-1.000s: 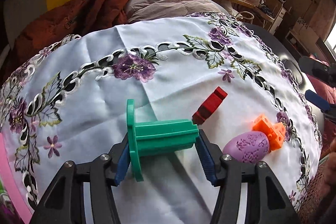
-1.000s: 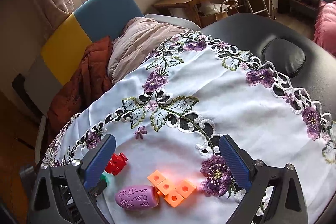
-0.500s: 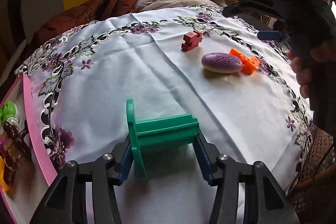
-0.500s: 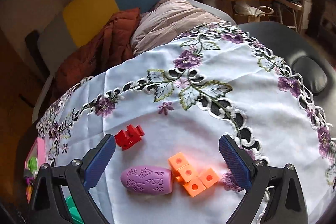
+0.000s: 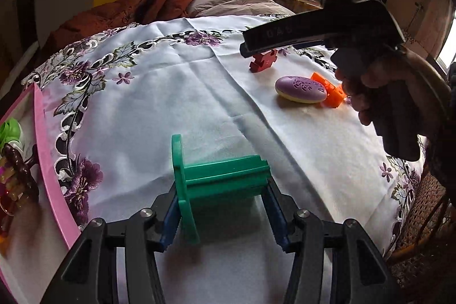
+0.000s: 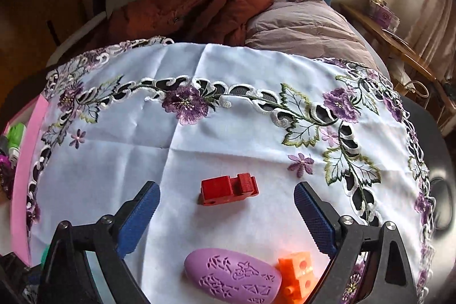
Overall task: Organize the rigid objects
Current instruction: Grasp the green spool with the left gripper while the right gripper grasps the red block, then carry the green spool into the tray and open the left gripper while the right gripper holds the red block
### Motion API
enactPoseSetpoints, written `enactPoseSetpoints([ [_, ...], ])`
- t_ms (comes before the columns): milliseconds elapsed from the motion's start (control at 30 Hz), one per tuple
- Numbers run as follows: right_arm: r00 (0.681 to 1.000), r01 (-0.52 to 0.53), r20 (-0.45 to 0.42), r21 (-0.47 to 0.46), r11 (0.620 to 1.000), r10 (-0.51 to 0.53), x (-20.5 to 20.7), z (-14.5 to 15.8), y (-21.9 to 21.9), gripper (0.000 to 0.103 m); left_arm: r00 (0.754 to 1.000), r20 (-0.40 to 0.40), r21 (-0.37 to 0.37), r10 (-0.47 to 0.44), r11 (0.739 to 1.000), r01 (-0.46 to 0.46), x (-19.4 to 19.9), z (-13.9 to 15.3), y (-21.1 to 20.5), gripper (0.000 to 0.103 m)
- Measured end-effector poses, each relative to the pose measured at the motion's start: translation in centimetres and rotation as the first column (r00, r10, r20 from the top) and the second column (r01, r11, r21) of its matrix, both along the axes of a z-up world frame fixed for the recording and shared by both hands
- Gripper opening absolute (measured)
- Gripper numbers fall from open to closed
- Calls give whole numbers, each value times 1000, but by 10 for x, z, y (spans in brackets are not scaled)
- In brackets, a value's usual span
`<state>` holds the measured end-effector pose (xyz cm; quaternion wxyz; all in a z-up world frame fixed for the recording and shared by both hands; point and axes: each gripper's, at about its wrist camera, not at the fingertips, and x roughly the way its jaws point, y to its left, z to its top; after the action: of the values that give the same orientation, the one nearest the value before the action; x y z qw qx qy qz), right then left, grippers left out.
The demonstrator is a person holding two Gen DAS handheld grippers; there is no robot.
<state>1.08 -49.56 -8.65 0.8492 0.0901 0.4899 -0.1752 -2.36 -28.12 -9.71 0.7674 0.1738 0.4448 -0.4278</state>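
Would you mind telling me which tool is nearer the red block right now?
Right. The right tool hovers open around the red block; the left tool, gripping the green spool, sits well back across the tablecloth.

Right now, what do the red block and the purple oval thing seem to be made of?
The red stepped block looks like hard matte plastic: sharp edges, faint layer lines, possibly 3D-printed. The purple oval piece with carved flower patterns also looks like rigid matte plastic, with crisp cut-outs; soap cannot be excluded.
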Motion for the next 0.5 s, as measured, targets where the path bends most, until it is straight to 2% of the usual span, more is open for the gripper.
enactPoseSetpoints([
  [33,1000,-3,-19,2,1000,3,4,-6,-1,79,1000,-1,0,2,1000,-2,0,0,0,54],
  [67,999,-3,-35,8,1000,4,7,-12,-3,49,1000,-3,-2,4,1000,-4,1,0,1,54],
  [133,999,6,-43,35,999,-5,9,-16,-6,49,1000,-8,-6,10,1000,-10,2,0,2,54],
  [233,1000,-14,6,33,999,14,2,-1,4,49,1000,-12,-9,24,1000,-24,4,1,6,54],
  [367,996,-65,65,90,994,59,-7,18,30,50,998,-28,-7,59,998,-59,9,5,13,54],
  [500,991,-123,75,124,985,114,-14,17,63,50,997,-18,-26,82,996,-82,6,18,25,54],
])
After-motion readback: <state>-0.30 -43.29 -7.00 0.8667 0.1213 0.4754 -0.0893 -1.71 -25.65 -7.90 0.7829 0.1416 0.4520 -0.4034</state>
